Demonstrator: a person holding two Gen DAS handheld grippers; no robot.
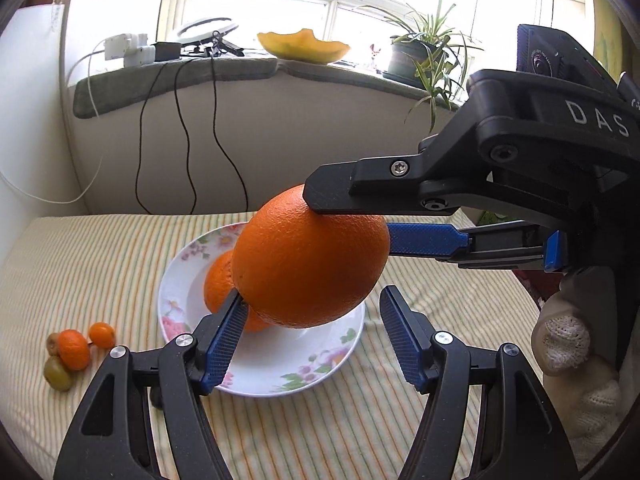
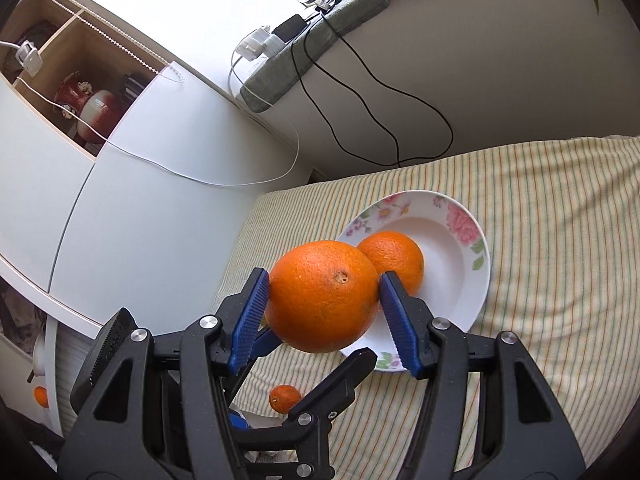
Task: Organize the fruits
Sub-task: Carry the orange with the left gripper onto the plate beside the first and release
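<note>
Orange (image 2: 323,296) sits clamped between the right gripper (image 2: 320,308) pads, held above the near rim of the plate (image 2: 478,280). Plate lies just ahead and below, a second orange (image 2: 394,258) already in it. Left gripper (image 1: 312,336) hangs wide beneath the fruit, holding nothing. Small fruits (image 1: 72,350) lie far left on the striped desk (image 1: 100,260).

You see one orange (image 2: 394,260) in the plate (image 2: 478,280) on the cloth (image 2: 560,240), another orange (image 2: 322,296) above its rim, small fruits (image 1: 74,350) left.
</note>
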